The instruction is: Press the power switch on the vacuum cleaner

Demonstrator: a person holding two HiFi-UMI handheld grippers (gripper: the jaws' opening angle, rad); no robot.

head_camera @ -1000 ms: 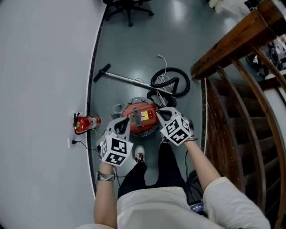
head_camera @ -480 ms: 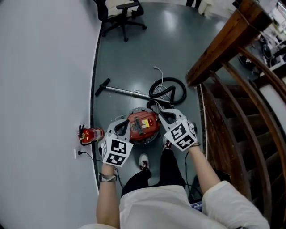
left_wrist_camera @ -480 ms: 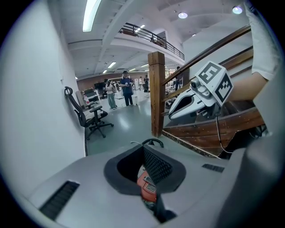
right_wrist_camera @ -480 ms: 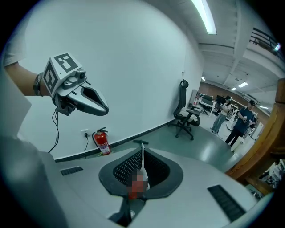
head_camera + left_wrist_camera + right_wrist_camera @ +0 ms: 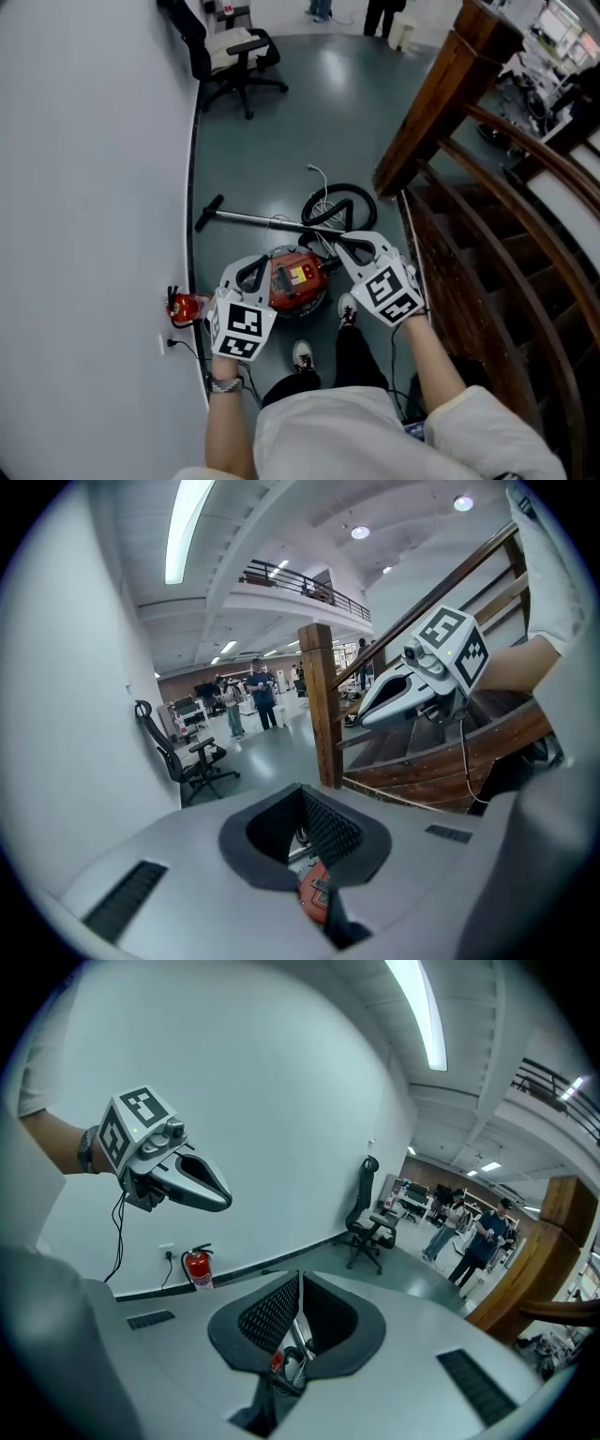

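Observation:
The red canister vacuum cleaner [image 5: 296, 281] sits on the grey floor, its top showing a handle and a yellow label; I cannot make out the switch. Its black hose [image 5: 338, 206] coils behind it, and the metal wand [image 5: 246, 218] lies to the left. My left gripper [image 5: 251, 270] hovers over the canister's left edge and my right gripper [image 5: 349, 246] over its upper right. Both are shut on nothing. In the left gripper view, a bit of red vacuum [image 5: 317, 892] shows behind the closed left gripper [image 5: 300, 787]. The right gripper [image 5: 300, 1277] points toward the wall.
A white wall [image 5: 84, 187] runs along the left, with a red fire extinguisher [image 5: 185, 306] and a plugged-in socket at its foot. A wooden stair railing [image 5: 441, 103] rises on the right. An office chair [image 5: 230, 52] stands farther off. My shoes [image 5: 302, 354] are just behind the vacuum.
The head view has tipped up, so more floor, the chair and people beyond show. The vacuum looks smaller. Both grippers stay over it, still shut.

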